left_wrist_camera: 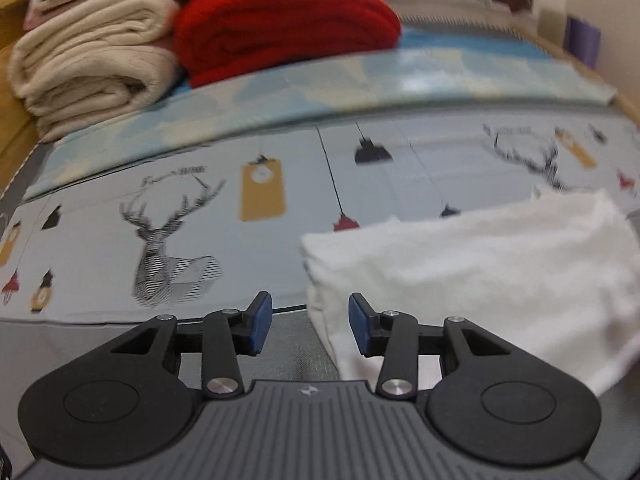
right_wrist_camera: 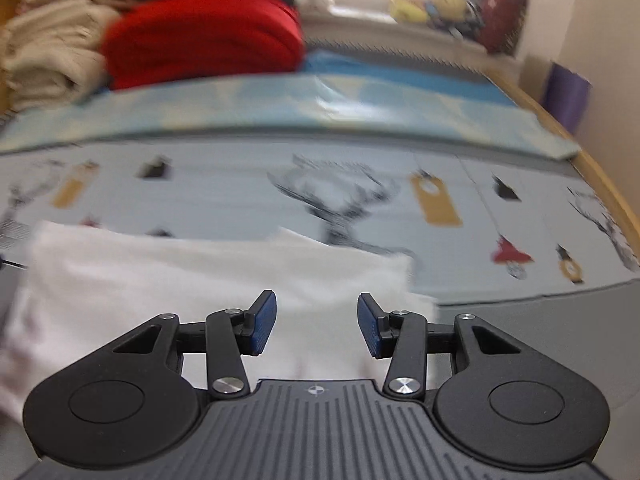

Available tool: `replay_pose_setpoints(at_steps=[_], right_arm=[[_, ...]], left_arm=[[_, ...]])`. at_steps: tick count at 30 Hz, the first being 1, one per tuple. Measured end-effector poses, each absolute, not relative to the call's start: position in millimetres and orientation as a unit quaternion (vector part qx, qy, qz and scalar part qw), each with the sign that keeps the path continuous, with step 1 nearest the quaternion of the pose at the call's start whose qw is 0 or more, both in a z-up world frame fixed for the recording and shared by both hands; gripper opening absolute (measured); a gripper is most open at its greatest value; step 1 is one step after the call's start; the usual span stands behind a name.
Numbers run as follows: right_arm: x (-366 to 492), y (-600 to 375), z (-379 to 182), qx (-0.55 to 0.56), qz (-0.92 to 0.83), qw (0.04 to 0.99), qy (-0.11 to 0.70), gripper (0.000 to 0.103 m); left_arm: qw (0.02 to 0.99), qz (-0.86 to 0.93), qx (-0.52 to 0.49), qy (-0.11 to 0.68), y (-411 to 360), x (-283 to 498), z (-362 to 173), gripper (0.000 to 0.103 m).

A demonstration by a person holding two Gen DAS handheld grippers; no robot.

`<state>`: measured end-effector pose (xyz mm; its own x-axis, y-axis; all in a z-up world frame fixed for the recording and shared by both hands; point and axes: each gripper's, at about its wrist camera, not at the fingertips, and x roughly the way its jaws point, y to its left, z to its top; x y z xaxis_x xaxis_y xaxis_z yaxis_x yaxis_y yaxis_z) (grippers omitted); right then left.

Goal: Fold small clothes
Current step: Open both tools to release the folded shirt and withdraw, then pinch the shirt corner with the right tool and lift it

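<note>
I see the bed [left_wrist_camera: 100, 248], covered by a pale grey sheet printed with deer heads and tags; a light blue folded cover [left_wrist_camera: 320, 80] lies across it beyond the white garment. Behind that cover, a red folded blanket [left_wrist_camera: 280, 24] sits touching a cream folded blanket [left_wrist_camera: 92, 56]. The white garment [left_wrist_camera: 472, 276], folded, lies flat on the sheet on the near side of the blue cover. My left tongs [left_wrist_camera: 310, 322] hang released at the garment's left edge, blue pads apart, nothing between them. My right tongs [right_wrist_camera: 316, 322] are likewise released, over the garment's [right_wrist_camera: 200, 280] near right part. Both views are motion-blurred; contact with the cloth I cannot tell.
</note>
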<state>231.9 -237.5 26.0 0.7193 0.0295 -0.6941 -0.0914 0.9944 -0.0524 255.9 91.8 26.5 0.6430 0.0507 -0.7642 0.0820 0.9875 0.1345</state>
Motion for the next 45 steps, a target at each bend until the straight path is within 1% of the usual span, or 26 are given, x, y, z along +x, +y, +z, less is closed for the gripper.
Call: replay_pose_setpoints(at_steps=[5, 9, 12, 13, 15, 16, 17, 20, 22, 25, 29, 31, 34, 36, 37, 38, 40, 42, 43, 44, 45], right_arm=[[195, -188, 38, -0.047, 0.083, 0.937, 0.337, 0.048], [172, -158, 38, -0.031, 0.108, 0.937, 0.329, 0.048], [160, -138, 33, -0.021, 0.119, 0.939, 0.322, 0.048], [157, -131, 30, -0.019, 0.121, 0.940, 0.320, 0.047], [152, -117, 23, -0.018, 0.120, 0.940, 0.319, 0.042], [150, -111, 18, -0.018, 0.119, 0.939, 0.321, 0.036], [148, -104, 13, -0.019, 0.120, 0.938, 0.324, 0.034], [143, -75, -7, -0.047, 0.149, 0.926, 0.344, 0.034], [139, -51, -23, -0.085, 0.186, 0.909, 0.364, 0.035], [130, -20, -41, -0.125, 0.245, 0.880, 0.387, 0.037], [118, 13, -58, -0.199, 0.279, 0.863, 0.373, 0.044], [118, 24, -65, -0.223, 0.288, 0.855, 0.369, 0.044], [119, 36, -76, -0.241, 0.304, 0.838, 0.383, 0.051], [118, 43, -85, -0.261, 0.301, 0.831, 0.387, 0.052], [118, 46, -90, -0.276, 0.293, 0.833, 0.381, 0.052], [116, 48, -92, -0.281, 0.287, 0.837, 0.372, 0.055], [119, 52, -92, -0.282, 0.270, 0.846, 0.363, 0.055], [123, 53, -93, -0.279, 0.252, 0.853, 0.363, 0.052], [125, 53, -92, -0.274, 0.248, 0.854, 0.365, 0.043], [125, 51, -92, -0.271, 0.247, 0.855, 0.367, 0.029], [126, 49, -91, -0.268, 0.248, 0.855, 0.368, 0.020]], left_arm=[[0.915, 0.005, 0.030, 0.402, 114, 216, 57, 0.047], [0.915, 0.023, 0.023, 0.403, 129, 191, 54, 0.047], [0.903, 0.048, -0.002, 0.427, 146, 182, 46, 0.047], [0.904, 0.052, -0.009, 0.425, 151, 180, 47, 0.047], [0.900, 0.052, -0.001, 0.432, 156, 178, 44, 0.047], [0.898, 0.053, 0.006, 0.437, 158, 178, 42, 0.047], [0.896, 0.052, 0.013, 0.442, 159, 178, 40, 0.047], [0.892, 0.050, 0.024, 0.448, 163, 177, 35, 0.047], [0.892, 0.047, 0.026, 0.448, 166, 177, 34, 0.047], [0.892, 0.043, 0.023, 0.450, 169, 179, 32, 0.047], [0.891, 0.037, 0.024, 0.451, 172, 181, 31, 0.047], [0.891, 0.036, 0.027, 0.452, 173, 182, 30, 0.047], [0.889, 0.032, 0.029, 0.455, 175, 184, 28, 0.047], [0.889, 0.031, 0.033, 0.457, 176, 185, 27, 0.047], [0.888, 0.031, 0.034, 0.458, 177, 185, 27, 0.047], [0.887, 0.031, 0.034, 0.460, 178, 185, 26, 0.047], [0.886, 0.031, 0.036, 0.462, 179, 186, 25, 0.047], [0.886, 0.030, 0.038, 0.461, 179, 187, 25, 0.047], [0.886, 0.028, 0.039, 0.461, 178, 188, 25, 0.048], [0.886, 0.026, 0.038, 0.462, 177, 189, 24, 0.050], [0.885, 0.024, 0.037, 0.463, 176, 190, 24, 0.051]])
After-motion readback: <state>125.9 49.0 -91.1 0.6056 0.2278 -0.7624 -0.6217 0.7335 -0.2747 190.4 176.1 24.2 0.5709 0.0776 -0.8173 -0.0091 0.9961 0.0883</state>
